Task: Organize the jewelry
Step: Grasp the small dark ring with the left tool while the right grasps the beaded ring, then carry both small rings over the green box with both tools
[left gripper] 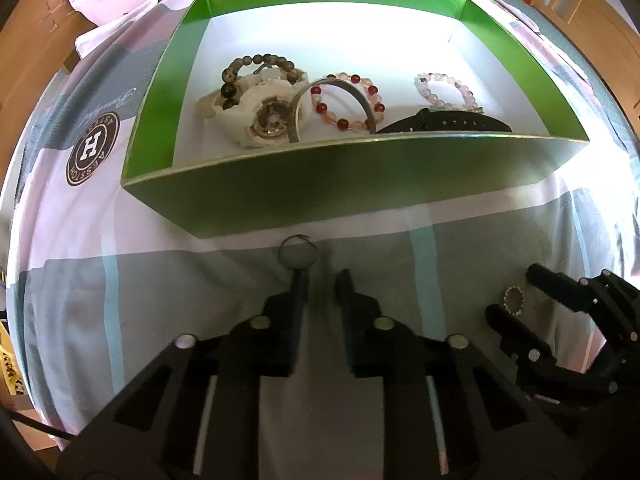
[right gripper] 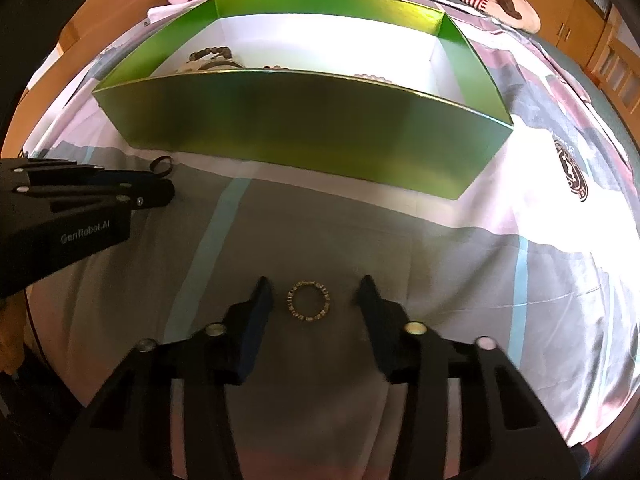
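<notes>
- While I am watching both wrist feeds, I am finding two rings loose on the bedspread (left gripper: pixel 160 280), both on my side of the green box (left gripper: pixel 320 196) and neither yet inside it.
- The dark ring (left gripper: pixel 282 254) is lying just in front of the box's near wall, towards that wall's left half.
- The studded ring (right gripper: pixel 291 301) is lying flat further back towards the near edge of the bed, well apart from the box.
- I am judging both rings to be light, rigid and slick, so they are likely to skate or flip on the soft cloth. The small stones on the studded one are calling for a gentle squeeze.
- I am judging the best hold to be across the band from the outside, with the pads low to the cloth so that the ring cannot squirt upward.
- The left gripper (left gripper: pixel 321 278) is pointing steeply down, with its fingers drawn almost together and only a slim gap between them.
- I am seeing nothing pinched in that gap. The dark ring is sitting just past the tip of one finger, not between the pads, and I cannot tell whether it is touching.
- The right gripper (right gripper: pixel 314 279) is standing partly spread and straddling the studded ring. The ring is lying between the fingers with bare cloth on both sides, so the pads are not pressing on it.
- I am reckoning the left hold has missed its ring and needs lining up again.
</notes>
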Action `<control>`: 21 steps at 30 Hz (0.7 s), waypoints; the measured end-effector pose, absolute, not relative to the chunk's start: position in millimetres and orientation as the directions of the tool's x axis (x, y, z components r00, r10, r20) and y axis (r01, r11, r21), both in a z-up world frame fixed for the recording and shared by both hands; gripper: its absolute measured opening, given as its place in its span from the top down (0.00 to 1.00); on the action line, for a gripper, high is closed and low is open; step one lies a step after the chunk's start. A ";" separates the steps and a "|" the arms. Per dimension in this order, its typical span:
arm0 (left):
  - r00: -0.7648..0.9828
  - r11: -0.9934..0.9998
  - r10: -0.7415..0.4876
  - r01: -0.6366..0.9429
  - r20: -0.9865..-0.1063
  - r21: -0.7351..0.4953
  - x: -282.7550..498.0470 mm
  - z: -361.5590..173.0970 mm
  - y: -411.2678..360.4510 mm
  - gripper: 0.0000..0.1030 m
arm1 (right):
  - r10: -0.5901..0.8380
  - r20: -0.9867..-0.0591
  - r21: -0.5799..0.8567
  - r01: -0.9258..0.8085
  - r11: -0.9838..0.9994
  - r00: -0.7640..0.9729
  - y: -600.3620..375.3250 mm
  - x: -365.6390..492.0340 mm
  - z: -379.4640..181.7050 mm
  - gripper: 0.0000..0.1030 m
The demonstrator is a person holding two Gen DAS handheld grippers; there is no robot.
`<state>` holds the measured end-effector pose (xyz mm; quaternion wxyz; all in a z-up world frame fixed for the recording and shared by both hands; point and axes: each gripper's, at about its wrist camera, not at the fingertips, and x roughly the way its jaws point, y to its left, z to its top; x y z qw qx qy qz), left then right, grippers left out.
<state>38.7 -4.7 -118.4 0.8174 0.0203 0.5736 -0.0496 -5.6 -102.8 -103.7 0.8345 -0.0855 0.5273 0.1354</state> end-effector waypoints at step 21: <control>0.369 0.978 -0.188 -0.019 -0.910 -0.209 34.9 -80.2 93.0 0.96 | 0.164 -0.883 0.038 -0.281 0.959 0.439 -121.6 -4.7 -85.8 0.78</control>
